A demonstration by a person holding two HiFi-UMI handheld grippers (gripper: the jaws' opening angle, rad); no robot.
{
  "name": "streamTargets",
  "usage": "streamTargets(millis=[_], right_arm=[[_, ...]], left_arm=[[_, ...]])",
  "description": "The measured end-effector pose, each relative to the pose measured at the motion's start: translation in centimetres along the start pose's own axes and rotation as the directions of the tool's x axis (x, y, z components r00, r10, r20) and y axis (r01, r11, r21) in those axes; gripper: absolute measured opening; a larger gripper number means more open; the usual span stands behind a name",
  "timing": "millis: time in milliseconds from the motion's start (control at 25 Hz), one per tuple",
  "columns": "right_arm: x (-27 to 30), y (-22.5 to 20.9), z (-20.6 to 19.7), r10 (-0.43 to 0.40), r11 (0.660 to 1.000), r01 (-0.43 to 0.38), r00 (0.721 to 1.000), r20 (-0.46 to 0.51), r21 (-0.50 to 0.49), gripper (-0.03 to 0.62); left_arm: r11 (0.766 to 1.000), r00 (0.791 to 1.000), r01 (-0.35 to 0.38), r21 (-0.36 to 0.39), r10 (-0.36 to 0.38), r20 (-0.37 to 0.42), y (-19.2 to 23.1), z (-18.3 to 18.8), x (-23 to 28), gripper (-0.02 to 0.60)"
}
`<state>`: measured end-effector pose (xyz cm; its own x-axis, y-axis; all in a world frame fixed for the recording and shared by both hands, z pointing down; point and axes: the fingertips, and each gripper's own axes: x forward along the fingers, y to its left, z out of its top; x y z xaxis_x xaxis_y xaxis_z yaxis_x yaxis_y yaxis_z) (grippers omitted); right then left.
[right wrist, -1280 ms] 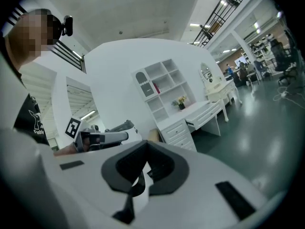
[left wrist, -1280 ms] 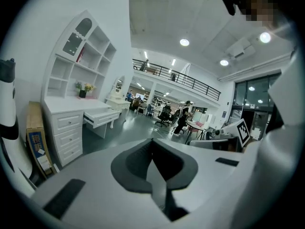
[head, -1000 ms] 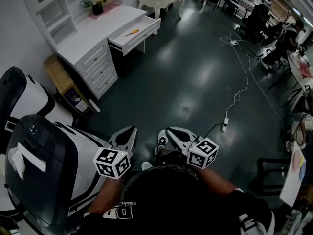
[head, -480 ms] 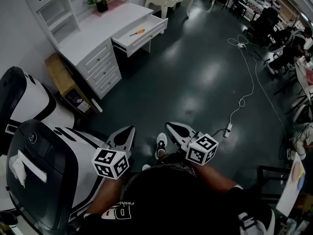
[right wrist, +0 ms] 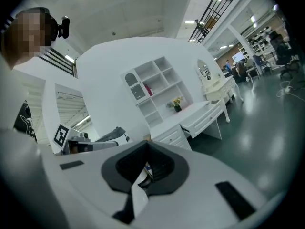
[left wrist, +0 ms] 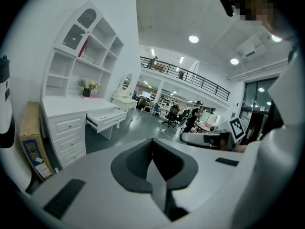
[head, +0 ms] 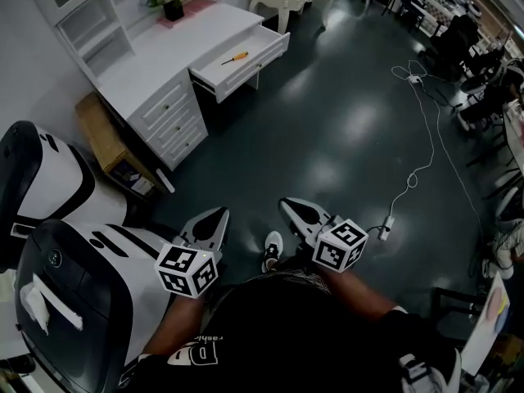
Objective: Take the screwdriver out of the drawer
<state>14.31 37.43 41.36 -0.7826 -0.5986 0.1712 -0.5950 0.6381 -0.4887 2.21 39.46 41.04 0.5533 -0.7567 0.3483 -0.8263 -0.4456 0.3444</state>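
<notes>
The left gripper [head: 219, 218] and the right gripper [head: 288, 206] are held with jaws pressed together and nothing between them, well apart from the open drawer [head: 260, 49]. The screwdriver [head: 234, 57] is seen lying inside that drawer, which is pulled out of the white desk [head: 155, 60].

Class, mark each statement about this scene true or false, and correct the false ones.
1. The screwdriver lies in the open drawer. True.
2. The left gripper holds the screwdriver. False: it is shut on nothing, far from the desk.
3. A flower pot stands on the desk. True.
4. The right gripper is open. False: it is shut and empty.
</notes>
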Motion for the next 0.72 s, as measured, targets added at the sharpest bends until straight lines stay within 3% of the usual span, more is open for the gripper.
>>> streamTargets(millis=[280,720], right_arm=[[2.2,-2.9,1.0,0.033,0.999,-0.033,0.999,-0.037,0.014,0.009],[2.7,-8.7,5.9,0.062,0.998,-0.062,0.998,0.003,-0.009,0.009]], left_arm=[[0.999,1.0,0.016,-0.049,-0.017,-0.013,0.5,1.9,4.5,0.014],[1.0,1.0,0.006,-0.002,-0.006,0.007,-0.9,5.7,11.6,0.014]])
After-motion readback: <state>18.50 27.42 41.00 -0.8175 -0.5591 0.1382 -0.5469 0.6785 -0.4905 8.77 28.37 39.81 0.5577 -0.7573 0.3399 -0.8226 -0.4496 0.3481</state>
